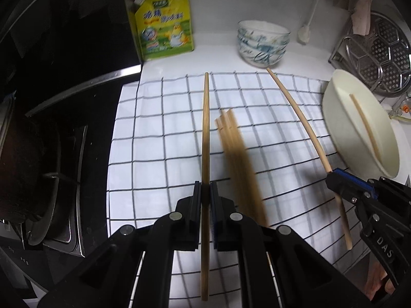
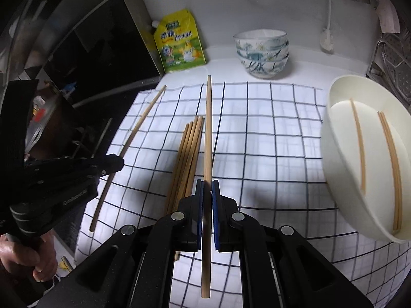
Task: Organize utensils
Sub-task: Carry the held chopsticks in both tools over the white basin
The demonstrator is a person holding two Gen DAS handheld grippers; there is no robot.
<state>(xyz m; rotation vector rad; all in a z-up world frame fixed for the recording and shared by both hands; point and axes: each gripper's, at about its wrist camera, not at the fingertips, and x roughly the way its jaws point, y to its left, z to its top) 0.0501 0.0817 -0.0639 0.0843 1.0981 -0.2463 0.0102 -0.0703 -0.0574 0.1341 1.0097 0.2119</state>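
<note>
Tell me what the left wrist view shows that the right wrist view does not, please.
Only the left wrist view shows the perforated steamer plate in full and the right hand-held gripper from outside, shut on a chopstick.

Only the right wrist view shows the pair of chopsticks in the white oval dish and the person's left hand.

Both show the checked cloth, the chopstick bundle, the stacked patterned bowls, the yellow refill pouch, and a single chopstick in the dish.
</note>
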